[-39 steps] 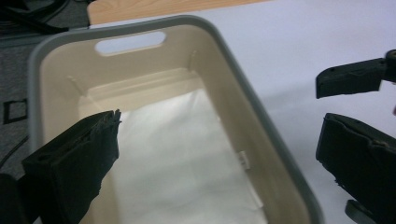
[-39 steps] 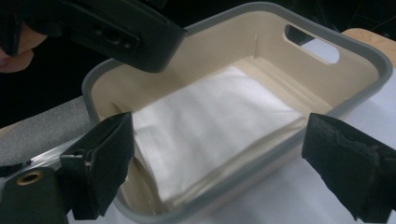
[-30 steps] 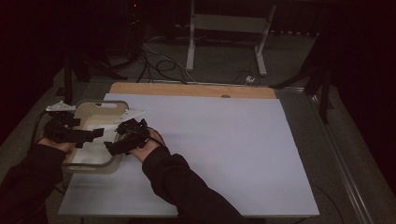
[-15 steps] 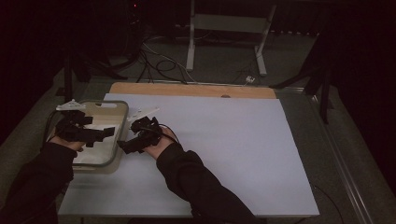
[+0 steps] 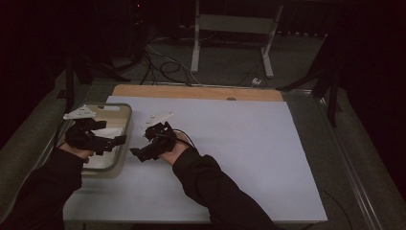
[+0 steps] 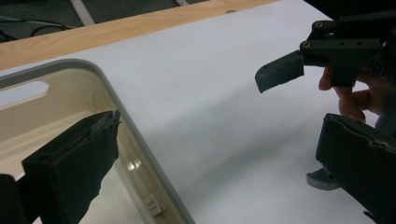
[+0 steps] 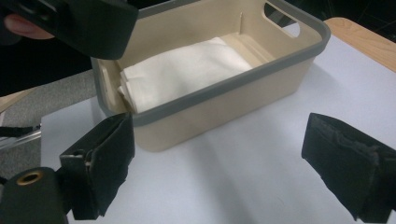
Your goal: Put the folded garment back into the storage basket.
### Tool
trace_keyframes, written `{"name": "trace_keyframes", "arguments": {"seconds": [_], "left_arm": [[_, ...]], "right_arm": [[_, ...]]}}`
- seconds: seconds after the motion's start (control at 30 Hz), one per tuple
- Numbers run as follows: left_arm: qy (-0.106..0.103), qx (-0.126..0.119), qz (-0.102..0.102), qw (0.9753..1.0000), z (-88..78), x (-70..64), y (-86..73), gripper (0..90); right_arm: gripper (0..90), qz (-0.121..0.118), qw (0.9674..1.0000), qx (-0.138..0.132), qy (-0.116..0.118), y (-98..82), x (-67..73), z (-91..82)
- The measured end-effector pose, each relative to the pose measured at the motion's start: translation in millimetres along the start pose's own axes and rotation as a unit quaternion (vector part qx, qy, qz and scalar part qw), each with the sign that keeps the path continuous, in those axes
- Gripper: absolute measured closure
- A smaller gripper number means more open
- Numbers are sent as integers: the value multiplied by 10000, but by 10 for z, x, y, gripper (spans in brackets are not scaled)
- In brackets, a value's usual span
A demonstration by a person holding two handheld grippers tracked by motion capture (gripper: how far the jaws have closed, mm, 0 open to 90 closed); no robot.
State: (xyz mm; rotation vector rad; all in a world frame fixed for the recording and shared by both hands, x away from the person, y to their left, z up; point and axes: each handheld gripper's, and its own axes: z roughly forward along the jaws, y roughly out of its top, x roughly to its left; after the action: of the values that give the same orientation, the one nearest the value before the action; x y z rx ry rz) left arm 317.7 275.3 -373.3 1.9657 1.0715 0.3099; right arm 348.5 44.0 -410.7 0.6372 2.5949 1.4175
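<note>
Seemingly, we held the left hand-held gripper (image 5: 112,141) wide over the beige bin (image 5: 125,125) at centre left, the right hand-held gripper (image 5: 139,153) equally wide and empty beside it, facing the folded cloth (image 7: 187,70).

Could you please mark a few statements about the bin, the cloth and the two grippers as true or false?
1. A folded white cloth lies inside the beige bin. True.
2. The right gripper is clamped on the cloth. False: its jaws stand wide apart over the bare white table, outside the bin.
3. The bin sits at the right edge of the table. False: it sits at the left edge in the high view.
4. The left gripper is open. True.
5. The bin has a grey rim and a handle cut-out. True.
</note>
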Motion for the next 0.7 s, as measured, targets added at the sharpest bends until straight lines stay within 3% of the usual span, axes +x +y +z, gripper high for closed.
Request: {"name": "trace_keyframes", "arguments": {"seconds": [0.27,0.7], "left_arm": [[-478,45,405,9980,112,-165,-19,0],[-528,83,801,9953,259,-401,20,0]], "right_arm": [[97,-25,10000,-34,35,-123,-61,-174],[97,-116,9999,-26,77,-270,-139,-375]]}}
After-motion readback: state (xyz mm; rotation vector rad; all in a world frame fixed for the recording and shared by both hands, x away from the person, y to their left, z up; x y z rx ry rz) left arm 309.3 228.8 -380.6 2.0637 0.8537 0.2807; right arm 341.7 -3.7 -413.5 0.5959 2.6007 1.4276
